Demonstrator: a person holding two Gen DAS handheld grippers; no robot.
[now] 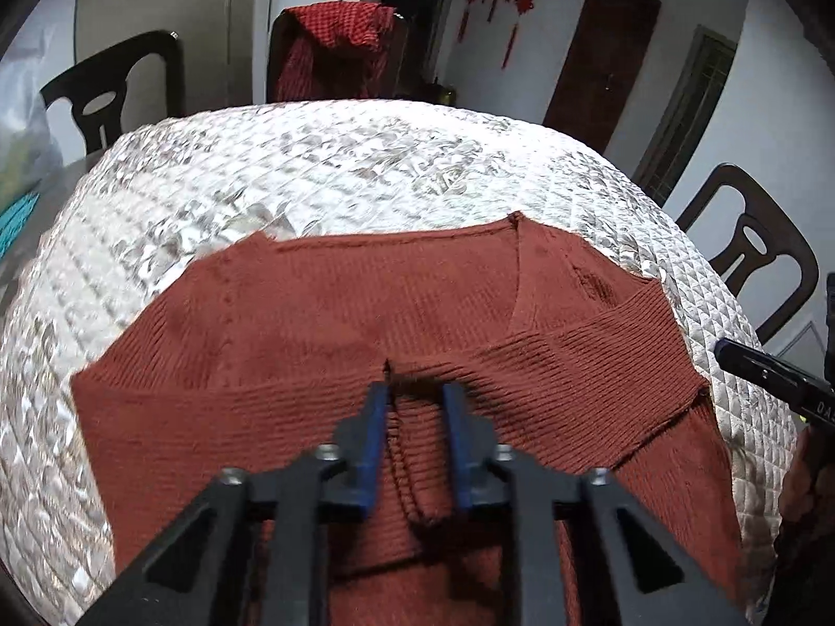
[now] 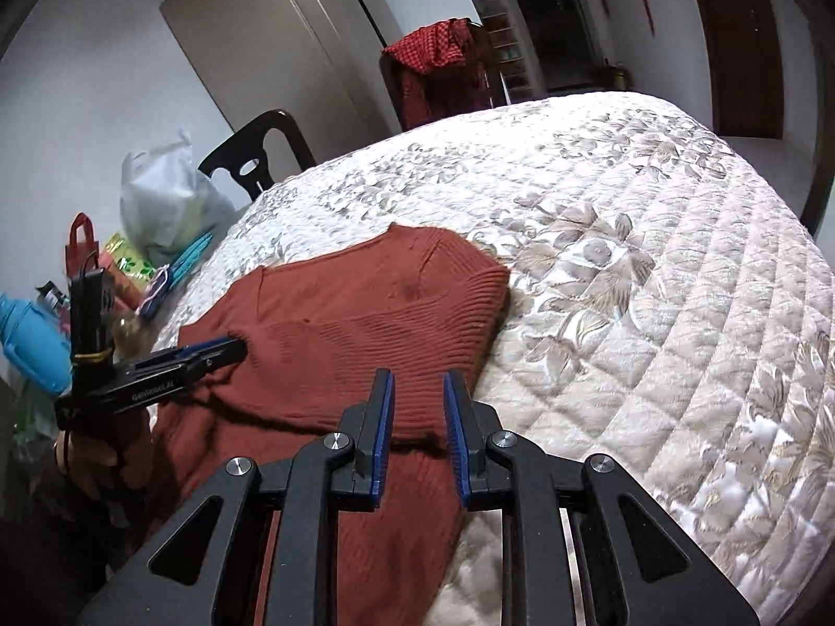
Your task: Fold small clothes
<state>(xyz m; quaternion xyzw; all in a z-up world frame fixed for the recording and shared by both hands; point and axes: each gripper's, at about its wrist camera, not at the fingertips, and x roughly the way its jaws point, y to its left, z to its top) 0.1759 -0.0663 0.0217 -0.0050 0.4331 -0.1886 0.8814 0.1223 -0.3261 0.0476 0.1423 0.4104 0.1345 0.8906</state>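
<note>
A rust-red ribbed sweater (image 1: 313,313) lies partly folded on the quilted cover, with a sleeve band laid across its right side. In the left wrist view my left gripper (image 1: 416,391) is down on the sweater's near middle, a raised ridge of the knit pinched between its blue pads. The right wrist view shows the same left gripper (image 2: 229,349) biting the sweater (image 2: 365,302) at its left edge. My right gripper (image 2: 417,381) hovers over the sweater's near right part, jaws a narrow way apart with nothing between them. The right gripper's tip (image 1: 723,347) also pokes in over the quilt beyond the sweater's edge.
The white floral quilted cover (image 2: 626,261) spreads wide to the right and behind the sweater. Dark chairs (image 1: 120,88) (image 1: 751,240) stand around it, one draped with a red checked cloth (image 1: 344,26). Bags (image 2: 167,198) and a blue bottle (image 2: 26,339) crowd the left side.
</note>
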